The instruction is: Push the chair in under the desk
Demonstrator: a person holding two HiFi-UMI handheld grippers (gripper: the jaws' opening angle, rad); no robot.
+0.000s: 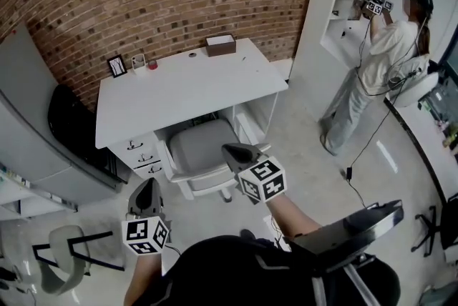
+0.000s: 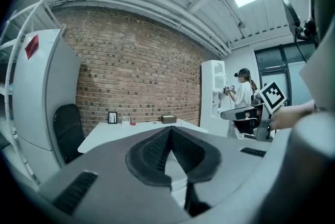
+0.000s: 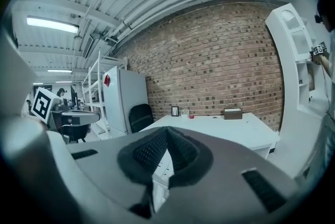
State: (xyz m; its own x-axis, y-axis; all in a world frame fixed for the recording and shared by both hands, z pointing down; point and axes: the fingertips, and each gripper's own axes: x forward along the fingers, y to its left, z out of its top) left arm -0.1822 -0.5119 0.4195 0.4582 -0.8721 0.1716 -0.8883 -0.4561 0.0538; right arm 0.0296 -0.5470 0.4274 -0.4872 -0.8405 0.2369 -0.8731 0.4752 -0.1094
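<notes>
A grey chair (image 1: 201, 146) with a white frame stands at the front of the white desk (image 1: 179, 86), its seat partly under the desktop. My right gripper (image 1: 229, 150) hangs just above the chair's near right corner, jaws shut and empty. My left gripper (image 1: 148, 186) is lower left of the chair, apart from it, also shut with nothing in it. In the left gripper view the pads (image 2: 170, 139) meet in front of the desk (image 2: 125, 131). The right gripper view shows closed pads (image 3: 167, 139) before the desk (image 3: 225, 126).
White drawers (image 1: 142, 153) sit under the desk's left side. A black chair (image 1: 68, 122) and a grey cabinet (image 1: 28, 126) stand to the left. On the desk are a brown box (image 1: 220, 45) and a picture frame (image 1: 117, 66). A person (image 1: 379, 58) works at white shelves, right.
</notes>
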